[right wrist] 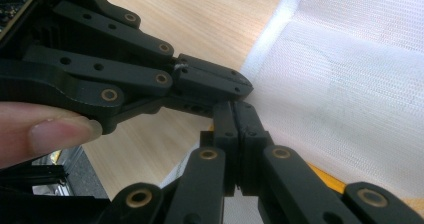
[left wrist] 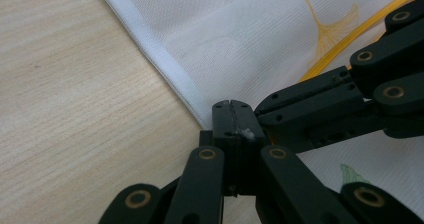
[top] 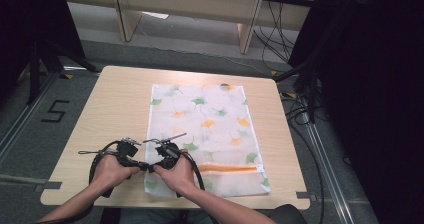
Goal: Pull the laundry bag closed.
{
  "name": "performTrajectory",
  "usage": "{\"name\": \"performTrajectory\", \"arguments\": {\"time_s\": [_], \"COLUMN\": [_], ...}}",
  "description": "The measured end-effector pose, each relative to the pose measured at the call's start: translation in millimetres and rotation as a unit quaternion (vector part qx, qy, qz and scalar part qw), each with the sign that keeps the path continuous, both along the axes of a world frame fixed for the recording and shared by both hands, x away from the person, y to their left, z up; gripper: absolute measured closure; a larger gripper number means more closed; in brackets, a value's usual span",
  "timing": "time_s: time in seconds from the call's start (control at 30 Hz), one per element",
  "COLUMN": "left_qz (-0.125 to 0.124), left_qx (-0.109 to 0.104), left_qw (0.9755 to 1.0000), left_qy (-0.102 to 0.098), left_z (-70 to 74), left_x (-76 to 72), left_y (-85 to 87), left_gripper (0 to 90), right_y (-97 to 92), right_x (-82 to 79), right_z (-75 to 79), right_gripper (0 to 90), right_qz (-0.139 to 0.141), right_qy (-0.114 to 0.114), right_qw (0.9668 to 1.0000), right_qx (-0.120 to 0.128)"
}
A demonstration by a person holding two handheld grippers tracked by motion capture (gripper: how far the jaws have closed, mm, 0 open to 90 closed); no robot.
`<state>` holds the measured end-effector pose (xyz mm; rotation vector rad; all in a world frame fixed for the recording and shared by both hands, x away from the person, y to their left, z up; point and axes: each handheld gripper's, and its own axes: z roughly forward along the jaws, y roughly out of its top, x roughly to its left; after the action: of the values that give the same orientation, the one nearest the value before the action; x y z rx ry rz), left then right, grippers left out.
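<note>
left gripper [top: 142,165] sits lower left of the high view, jaws fully closed, tips meeting at the white hem of the cloth bag [top: 205,134]. in the left gripper view its closed tips [left wrist: 233,118] sit right at the hem edge; can't tell if any fabric is actually pinched. right gripper [top: 151,168] is just beside it, lower centre of the high view, jaws also closed, tips touching the left one's. in the right gripper view its tips [right wrist: 239,120] butt against the other gripper at the bag's edge. bag lies flat mid-table [top: 110,114], leaf print, orange zip line [top: 227,168] near the bottom; both grippers are at its lower left edge.
</note>
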<state>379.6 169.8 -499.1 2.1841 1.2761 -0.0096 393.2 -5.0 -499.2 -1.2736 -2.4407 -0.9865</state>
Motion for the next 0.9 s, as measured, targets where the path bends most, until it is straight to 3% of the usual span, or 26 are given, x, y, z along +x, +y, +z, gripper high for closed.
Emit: {"name": "performTrajectory", "arguments": {"time_s": [0.07, 0.13, 0.2, 0.23, 0.37, 0.53, 0.73, 0.77, 0.8, 0.9], "left_qz": [0.002, -0.018, -0.001, -0.001, -0.008, -0.016, -0.015, -0.033, -0.016, -0.018], "left_qx": [0.001, 0.015, 0.001, 0.002, 0.005, 0.01, 0.009, 0.023, 0.01, 0.01], "left_qw": [1.0, 0.9997, 1.0, 1.0, 0.9999, 0.9998, 0.9998, 0.9992, 0.9998, 0.9998], "left_qy": [-0.002, -0.001, -0.005, -0.006, -0.005, -0.004, -0.003, -0.001, -0.004, -0.003], "left_z": [0.1, 1.1, -0.2, 0.1, 0.2, 0.7, 0.5, 1.8, 0.7, 0.6], "left_x": [-0.3, 0.6, -0.5, -0.7, -0.1, 0.3, 0.3, 1.4, 0.3, 0.7], "left_y": [-0.7, 1.9, -1.4, -1.6, -0.6, 0.7, 0.8, 3.6, 1.1, 1.0], "left_gripper": [90.0, 90.0, 90.0, 90.0, 90.0, 90.0, 90.0, 90.0, 90.0, 90.0], "right_y": [-0.3, -0.9, -0.9, -2.0, 0.2, -1.6, -1.2, -1.1, -1.0, -2.4], "right_x": [-0.9, 0.0, -0.1, 1.0, -1.7, -1.5, -3.3, -3.6, -3.6, -3.5], "right_z": [1.7, 1.8, 1.4, 2.0, 3.7, 4.3, 5.7, 6.0, 6.2, 7.7], "right_gripper": [90.0, 90.0, 90.0, 90.0, 90.0, 90.0, 90.0, 90.0, 90.0, 90.0], "right_qz": [-0.006, -0.003, -0.004, 0.007, -0.012, -0.006, -0.009, -0.007, -0.007, -0.007], "right_qy": [0.012, 0.015, 0.011, 0.022, 0.035, 0.01, 0.009, 0.009, 0.009, 0.004], "right_qw": [0.9999, 0.9999, 0.9999, 0.9997, 0.9991, 0.9996, 0.9995, 0.9995, 0.9994, 0.9991], "right_qx": [-0.001, -0.004, -0.007, -0.009, -0.02, -0.026, -0.03, -0.03, -0.033, -0.041]}}
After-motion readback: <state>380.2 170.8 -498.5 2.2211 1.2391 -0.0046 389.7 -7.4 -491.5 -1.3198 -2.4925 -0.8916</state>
